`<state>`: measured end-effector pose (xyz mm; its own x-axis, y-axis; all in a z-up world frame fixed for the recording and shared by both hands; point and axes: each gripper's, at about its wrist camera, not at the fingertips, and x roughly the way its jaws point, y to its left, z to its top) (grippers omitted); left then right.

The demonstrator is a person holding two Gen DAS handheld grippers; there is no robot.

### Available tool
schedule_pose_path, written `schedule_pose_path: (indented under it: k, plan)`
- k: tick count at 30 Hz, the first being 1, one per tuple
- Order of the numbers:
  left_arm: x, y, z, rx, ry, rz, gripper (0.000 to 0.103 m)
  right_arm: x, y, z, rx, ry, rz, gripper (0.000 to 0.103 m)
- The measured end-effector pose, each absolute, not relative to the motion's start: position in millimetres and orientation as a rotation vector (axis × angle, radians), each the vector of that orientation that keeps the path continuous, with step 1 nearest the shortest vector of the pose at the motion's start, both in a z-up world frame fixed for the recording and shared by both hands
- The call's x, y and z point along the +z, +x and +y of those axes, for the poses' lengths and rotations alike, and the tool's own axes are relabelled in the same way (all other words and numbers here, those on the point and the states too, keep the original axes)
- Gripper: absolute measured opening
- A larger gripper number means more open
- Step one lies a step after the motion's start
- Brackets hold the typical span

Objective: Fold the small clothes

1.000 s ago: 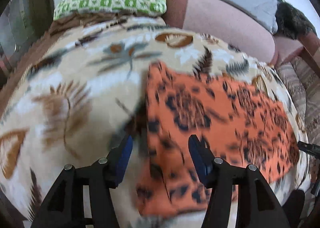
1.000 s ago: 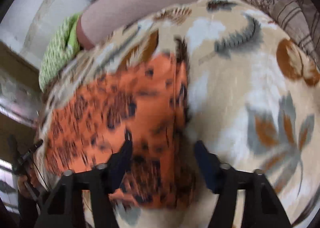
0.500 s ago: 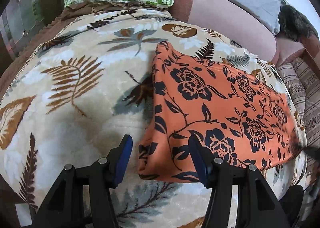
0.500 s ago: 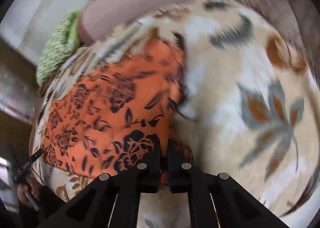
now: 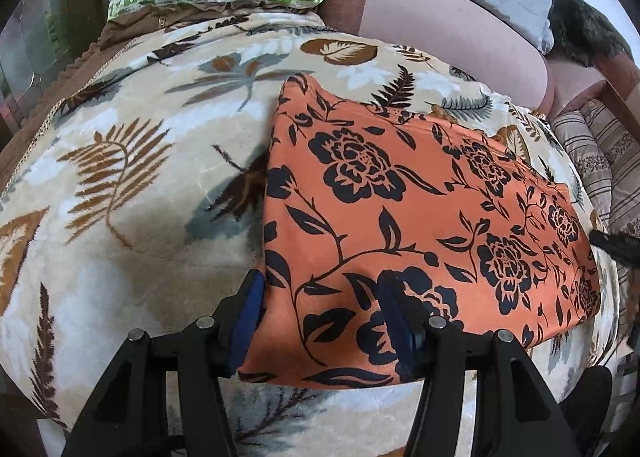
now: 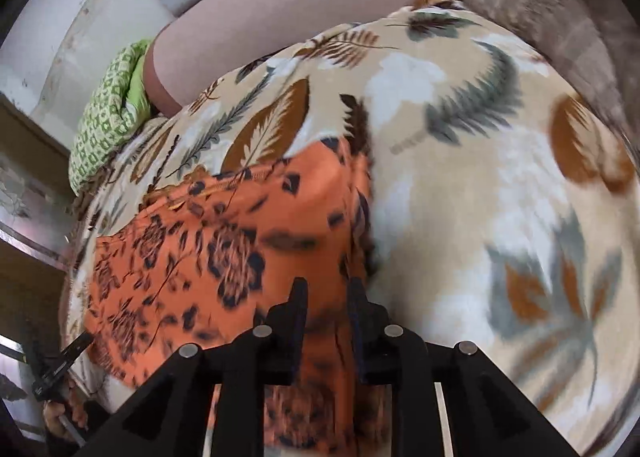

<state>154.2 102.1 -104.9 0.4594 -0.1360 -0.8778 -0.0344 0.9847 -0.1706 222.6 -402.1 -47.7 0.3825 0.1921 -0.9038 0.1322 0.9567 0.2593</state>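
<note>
Your right gripper (image 6: 326, 297) has closed on the near right corner of the orange cloth (image 5: 400, 217), which lies flat on the blanket (image 5: 132, 193). Your left gripper (image 5: 320, 297) has moved in, jaws open astride the left corner, so clamp it before folding.

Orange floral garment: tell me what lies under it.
The orange black-flowered garment lies flat on a beige leaf-print fleece blanket, which shows on every side of it. The blanket beneath the cloth is covered, so anything else under there cannot be seen.
</note>
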Motion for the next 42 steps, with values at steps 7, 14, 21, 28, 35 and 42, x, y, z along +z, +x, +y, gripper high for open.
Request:
schedule_pose_path:
  k: [7,14,21,28,35,42]
  plan:
    - [-113,157,105,-0.057,-0.177,1.111,0.061,-61,262,-401,0.018,0.286,1.188,0.023]
    - [-117,158,103,-0.06,-0.168,1.108,0.064,-71,272,-401,-0.024,0.24,1.211,0.025]
    - [-118,161,104,-0.061,-0.184,1.11,0.065,-62,268,-405,-0.039,0.261,1.144,0.077]
    - [-119,161,104,-0.06,-0.18,1.11,0.067,-70,276,-395,-0.044,0.184,1.18,0.044]
    - [-120,161,104,-0.061,-0.173,1.112,0.067,-82,280,-396,-0.059,0.171,1.193,0.045]
    - [-121,161,104,-0.058,-0.17,1.111,0.068,-75,271,-383,-0.039,0.074,1.167,0.036]
